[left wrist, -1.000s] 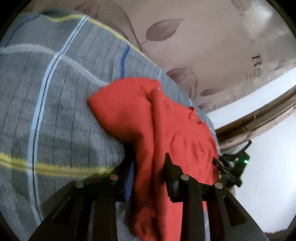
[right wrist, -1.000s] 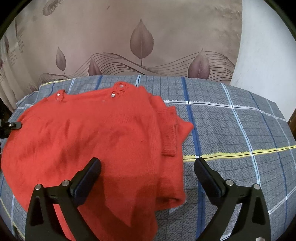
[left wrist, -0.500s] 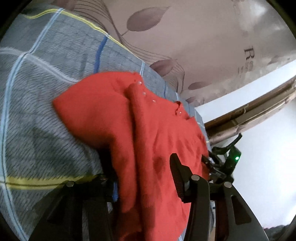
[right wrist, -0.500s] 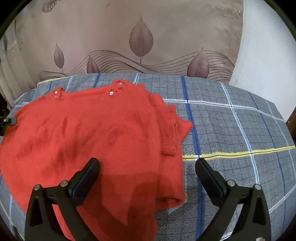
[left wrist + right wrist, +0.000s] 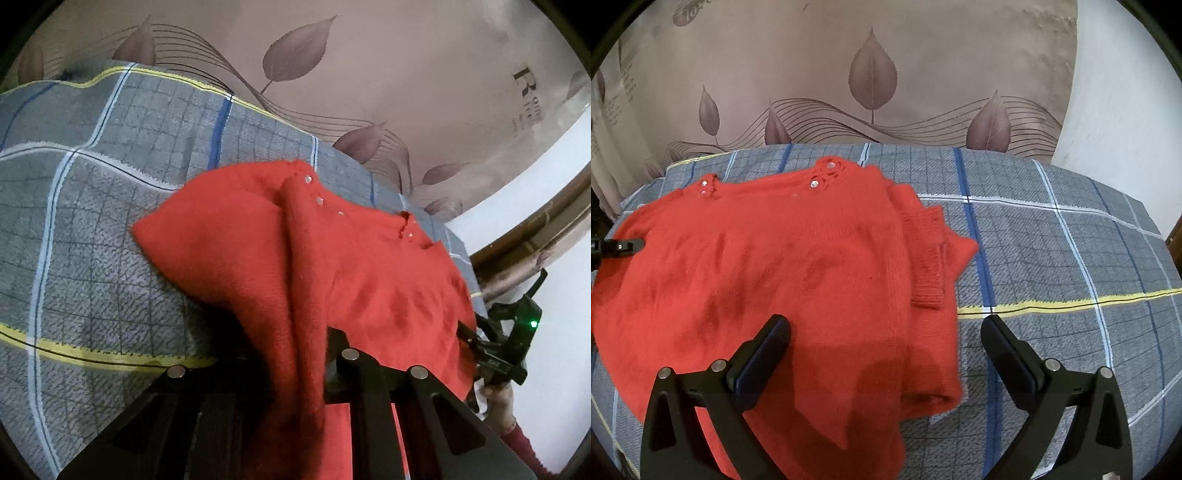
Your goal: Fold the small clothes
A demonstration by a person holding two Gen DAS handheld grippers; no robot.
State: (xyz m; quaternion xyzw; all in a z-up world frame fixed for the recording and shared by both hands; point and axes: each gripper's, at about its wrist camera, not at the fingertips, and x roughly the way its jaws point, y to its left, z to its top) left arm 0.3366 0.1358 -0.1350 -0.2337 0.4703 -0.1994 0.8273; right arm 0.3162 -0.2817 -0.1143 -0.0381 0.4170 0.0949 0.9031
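Note:
A red knitted sweater (image 5: 783, 258) with small rhinestones at the neckline lies on a grey plaid blanket (image 5: 1052, 258). Its right sleeve (image 5: 927, 258) is folded in over the body. My left gripper (image 5: 299, 350) is at the sweater's left side, and its jaws are closing on a raised fold of red knit (image 5: 295, 295) that stands pinched between them. In the right wrist view the left gripper (image 5: 617, 247) shows as a black tip at the sweater's far left edge. My right gripper (image 5: 884, 328) hovers open over the sweater's lower hem with nothing between its fingers.
The blanket covers a bed with a leaf-patterned curtain (image 5: 871, 74) behind it and a white wall (image 5: 1126, 110) at the right. A hand (image 5: 498, 402) in a dark red sleeve holds the right gripper (image 5: 498, 343). Bare blanket stretches to the right of the sweater.
The left gripper's jaws widened, then narrowed onto the fold of red knit, and its view swung so the sweater sits further right. The right gripper stayed where it was, still open.

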